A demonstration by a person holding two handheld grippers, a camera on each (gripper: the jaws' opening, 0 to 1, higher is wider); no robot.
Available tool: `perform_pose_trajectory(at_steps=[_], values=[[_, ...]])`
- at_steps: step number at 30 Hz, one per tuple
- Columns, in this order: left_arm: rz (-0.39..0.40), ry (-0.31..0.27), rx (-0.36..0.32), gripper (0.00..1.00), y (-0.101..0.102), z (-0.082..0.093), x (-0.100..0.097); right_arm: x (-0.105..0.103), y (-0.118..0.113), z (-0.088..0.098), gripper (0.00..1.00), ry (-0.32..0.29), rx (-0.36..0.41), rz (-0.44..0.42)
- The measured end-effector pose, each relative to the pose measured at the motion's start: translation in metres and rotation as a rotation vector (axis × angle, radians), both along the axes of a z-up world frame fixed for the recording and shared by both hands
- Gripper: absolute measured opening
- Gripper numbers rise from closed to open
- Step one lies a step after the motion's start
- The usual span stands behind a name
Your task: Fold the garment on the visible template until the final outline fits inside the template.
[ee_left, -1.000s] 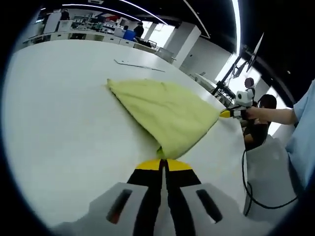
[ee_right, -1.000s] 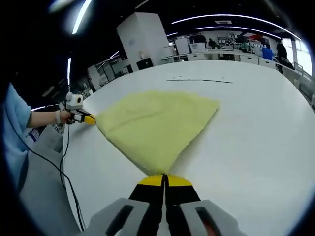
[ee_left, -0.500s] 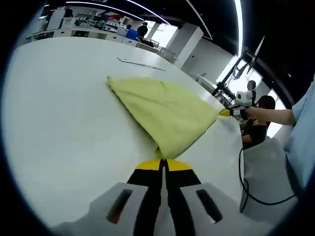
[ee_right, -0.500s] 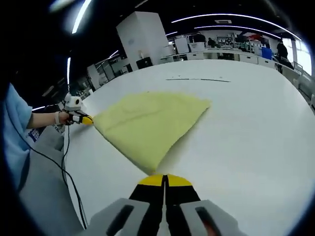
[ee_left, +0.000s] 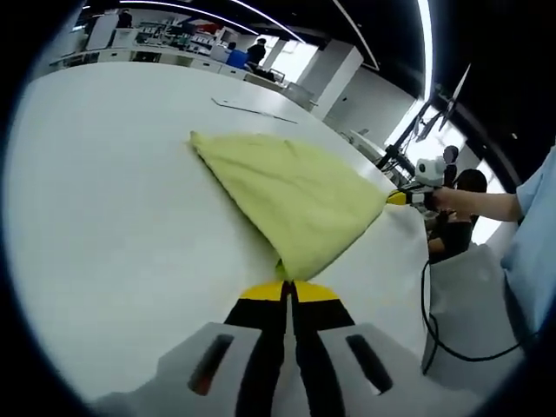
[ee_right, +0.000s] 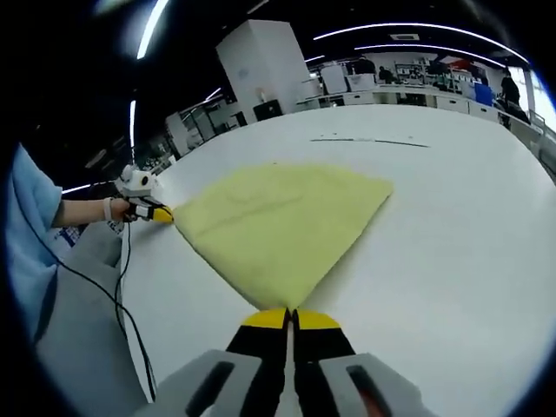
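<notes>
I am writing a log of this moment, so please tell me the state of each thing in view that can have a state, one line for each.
Yellow garment: partly lifted off the table, stretched between the two tools, far corner resting on the table.
Left tool: shut on one garment corner.
Right tool: shut on another garment corner.
White table: carries the garment.
Dark line on the table: beyond the garment, apart from it.
</notes>
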State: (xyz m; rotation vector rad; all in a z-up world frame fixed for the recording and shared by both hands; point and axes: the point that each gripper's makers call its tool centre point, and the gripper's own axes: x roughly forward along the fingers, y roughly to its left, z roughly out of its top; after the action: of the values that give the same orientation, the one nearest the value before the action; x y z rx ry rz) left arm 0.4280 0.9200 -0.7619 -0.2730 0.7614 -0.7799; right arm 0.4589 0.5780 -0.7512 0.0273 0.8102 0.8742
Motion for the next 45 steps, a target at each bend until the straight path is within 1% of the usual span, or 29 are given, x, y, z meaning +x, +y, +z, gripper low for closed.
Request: perform_pose_trajectory(at_steps=[3,5,7,15,20,26,30,33,35,38,41,42,45], values=[[0.002,0.006,-0.003,0.0,0.002,-0.002,-0.005,-0.005,-0.003,-0.001,0.0,-0.004,-0.014,0.012],[0.004,0.007,-0.008,0.0,0.0,-0.001,-0.009,-0.011,-0.003,-0.004,0.0,0.012,-0.015,0.013],[0.01,0.013,-0.016,0.0,-0.001,-0.001,-0.013,-0.014,-0.003,-0.005,0.0,0.01,-0.019,0.013],[0.013,0.011,-0.02,0.0,-0.003,-0.002,-0.029,-0.027,-0.004,-0.006,0.0,0.03,-0.012,0.004],[0.024,0.016,-0.024,0.0,-0.002,-0.002,-0.034,-0.036,-0.004,-0.006,0.0,0.039,-0.012,0.014],[0.014,0.016,-0.02,0.0,-0.003,-0.003,-0.042,-0.039,-0.006,-0.007,0.0,0.039,-0.011,0.0],[0.028,0.018,-0.03,0.0,-0.003,-0.004,-0.04,-0.04,-0.005,-0.009,0.0,0.046,-0.01,-0.01],[0.026,0.006,-0.026,0.0,-0.003,-0.003,-0.039,-0.04,-0.004,-0.01,0.0,0.044,-0.016,-0.006],[0.02,0.001,-0.016,0.0,-0.004,-0.003,-0.04,-0.039,-0.004,-0.008,0.0,0.032,-0.016,-0.007],[0.027,0.006,-0.021,0.01,-0.003,0.0,-0.039,-0.04,-0.004,-0.004,0.0,0.03,-0.007,-0.009],[0.043,-0.029,-0.041,0.06,-0.001,0.014,-0.036,-0.037,-0.008,0.005,0.17,0.001,-0.006,-0.029],[0.058,-0.051,-0.041,0.08,0.001,0.019,-0.033,-0.036,-0.009,0.009,0.23,-0.012,-0.005,-0.033],[0.045,-0.077,-0.042,0.19,0.002,0.031,-0.034,-0.034,-0.013,0.022,0.34,-0.065,-0.015,-0.045]])
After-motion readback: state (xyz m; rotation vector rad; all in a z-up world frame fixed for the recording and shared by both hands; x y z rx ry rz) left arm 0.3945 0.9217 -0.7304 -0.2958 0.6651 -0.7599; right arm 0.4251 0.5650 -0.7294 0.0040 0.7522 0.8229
